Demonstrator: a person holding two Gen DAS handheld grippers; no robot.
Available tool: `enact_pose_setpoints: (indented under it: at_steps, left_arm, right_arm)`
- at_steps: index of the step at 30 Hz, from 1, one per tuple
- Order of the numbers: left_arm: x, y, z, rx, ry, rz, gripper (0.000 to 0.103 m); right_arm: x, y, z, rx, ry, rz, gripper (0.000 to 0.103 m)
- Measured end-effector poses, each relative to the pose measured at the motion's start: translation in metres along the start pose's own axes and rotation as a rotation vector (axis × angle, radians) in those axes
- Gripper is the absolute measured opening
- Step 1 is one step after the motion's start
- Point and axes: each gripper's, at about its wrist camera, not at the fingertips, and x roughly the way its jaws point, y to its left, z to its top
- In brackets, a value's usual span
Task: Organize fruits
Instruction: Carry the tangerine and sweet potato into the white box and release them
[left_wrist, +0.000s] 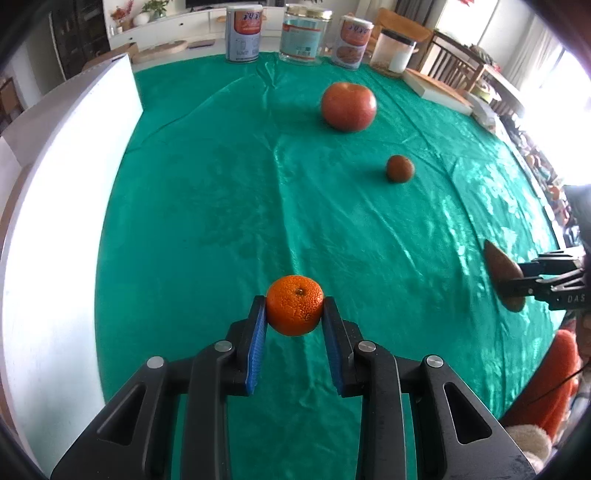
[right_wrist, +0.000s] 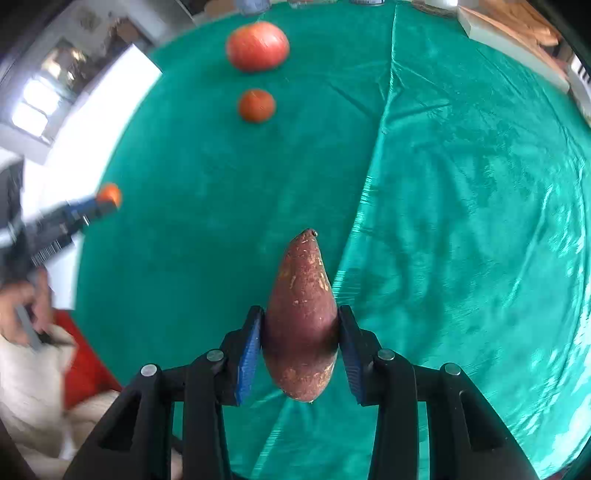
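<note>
My left gripper (left_wrist: 294, 304) is shut on a small orange mandarin (left_wrist: 294, 310) and holds it above the green cloth (left_wrist: 221, 206). My right gripper (right_wrist: 301, 317) is shut on a reddish-brown sweet potato (right_wrist: 303, 314), its pointed end facing forward. A big red apple (left_wrist: 348, 106) and a small dark orange fruit (left_wrist: 400, 168) lie on the cloth further away; they also show in the right wrist view, the apple (right_wrist: 257, 45) behind the small fruit (right_wrist: 256, 105). The right gripper with the sweet potato (left_wrist: 502, 273) shows at the right edge of the left wrist view.
A white board (left_wrist: 62, 184) borders the cloth on the left. Two tins (left_wrist: 243, 33), a glass jar (left_wrist: 300, 35) and a plastic container (left_wrist: 392, 50) stand at the far edge. A flat white box (left_wrist: 436, 90) lies at the far right.
</note>
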Motion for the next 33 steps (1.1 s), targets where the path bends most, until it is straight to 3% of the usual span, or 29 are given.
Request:
enact_pose_setpoints:
  at_steps: [2, 5, 10, 14, 16, 19, 24, 26, 28, 30, 32, 33]
  left_arm:
    - [-0.031, 0.004, -0.008, -0.029, -0.038, -0.055, 0.03]
    - [-0.088, 0.024, -0.014, -0.064, -0.119, -0.074, 0.03]
    - [-0.169, 0.109, -0.02, -0.196, -0.236, 0.043, 0.03]
    - [-0.176, 0.195, -0.037, -0.344, -0.206, 0.226, 0.03]
    - [-0.161, 0.234, -0.051, -0.428, -0.151, 0.268, 0.03]
    - [-0.142, 0.269, -0.066, -0.498, -0.09, 0.3, 0.03]
    - [-0.119, 0.289, -0.078, -0.554, -0.045, 0.31, 0.031]
    - [-0.116, 0.29, -0.078, -0.552, -0.038, 0.327, 0.038]
    - [-0.117, 0.285, -0.075, -0.547, -0.048, 0.348, 0.069]
    - [-0.128, 0.274, -0.073, -0.535, -0.092, 0.373, 0.078]
    - [-0.139, 0.259, -0.071, -0.506, -0.138, 0.37, 0.08]
    - [-0.146, 0.247, -0.07, -0.487, -0.163, 0.366, 0.084]
  right_arm:
    - [-0.015, 0.01, 0.0, 0.02, -0.047, 0.089, 0.04]
    - [-0.037, 0.045, 0.011, 0.024, -0.108, 0.252, 0.04]
    - [-0.057, 0.169, 0.052, -0.177, -0.198, 0.363, 0.04]
    - [-0.036, 0.287, 0.081, -0.341, -0.215, 0.388, 0.04]
    - [-0.016, 0.343, 0.092, -0.431, -0.215, 0.36, 0.04]
    - [0.029, 0.398, 0.104, -0.484, -0.15, 0.307, 0.04]
    - [0.088, 0.445, 0.102, -0.58, -0.124, 0.134, 0.04]
    - [0.103, 0.449, 0.103, -0.591, -0.123, 0.095, 0.041]
    - [0.106, 0.449, 0.108, -0.575, -0.14, 0.096, 0.048]
    - [0.089, 0.436, 0.116, -0.542, -0.17, 0.127, 0.053]
    - [0.058, 0.418, 0.114, -0.524, -0.221, 0.17, 0.054]
    - [0.042, 0.408, 0.112, -0.521, -0.253, 0.182, 0.061]
